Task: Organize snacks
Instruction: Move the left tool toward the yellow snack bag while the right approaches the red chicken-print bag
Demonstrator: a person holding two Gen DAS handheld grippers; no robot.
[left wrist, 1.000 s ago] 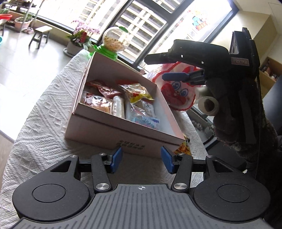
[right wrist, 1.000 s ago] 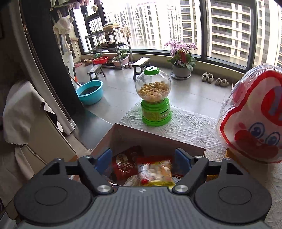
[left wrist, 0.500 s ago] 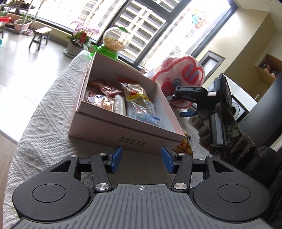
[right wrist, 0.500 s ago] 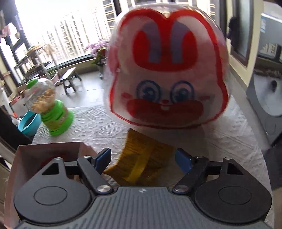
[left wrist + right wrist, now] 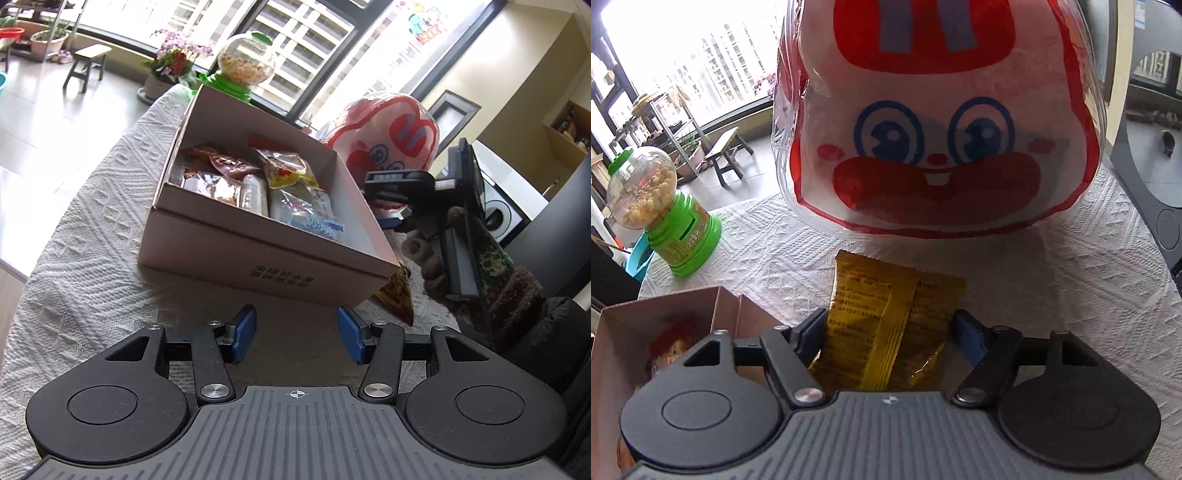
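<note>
Two claws are at work over a desk (image 5: 1071,266) covered with a white textured cloth. The right claw (image 5: 890,332) points steeply down at a yellow snack packet (image 5: 882,317) that lies flat on the cloth, just right of the cardboard box (image 5: 724,306) and just near of the big rabbit-face bag (image 5: 938,122). Its blue pads (image 5: 971,336) stand either side of the packet; its jaws have just been closing, with the packet between them, but a gap shows on the right side and the packet lies undisturbed, so the claw is released and not grasping. In the left wrist view this claw (image 5: 391,221) appears to the right of the box, held by a hand in a knitted glove (image 5: 491,266), and a corner of the same yellow packet (image 5: 397,295) peeps out past the box's near right corner.

The left claw (image 5: 295,334) hangs low over the cloth just near of the cardboard box (image 5: 229,258), its jaws spread with nothing between them: released.

The box is open on top and holds several wrapped snacks: a reddish-brown packet (image 5: 221,160) at the far left, a yellow-and-clear packet (image 5: 288,168) beside it, and pale wrappers (image 5: 306,210) nearer. A green-based candy dispenser (image 5: 665,214) with a clear globe stands at the far left of the desk beyond the box. Windows and a flower pot (image 5: 173,70) lie beyond.
</note>
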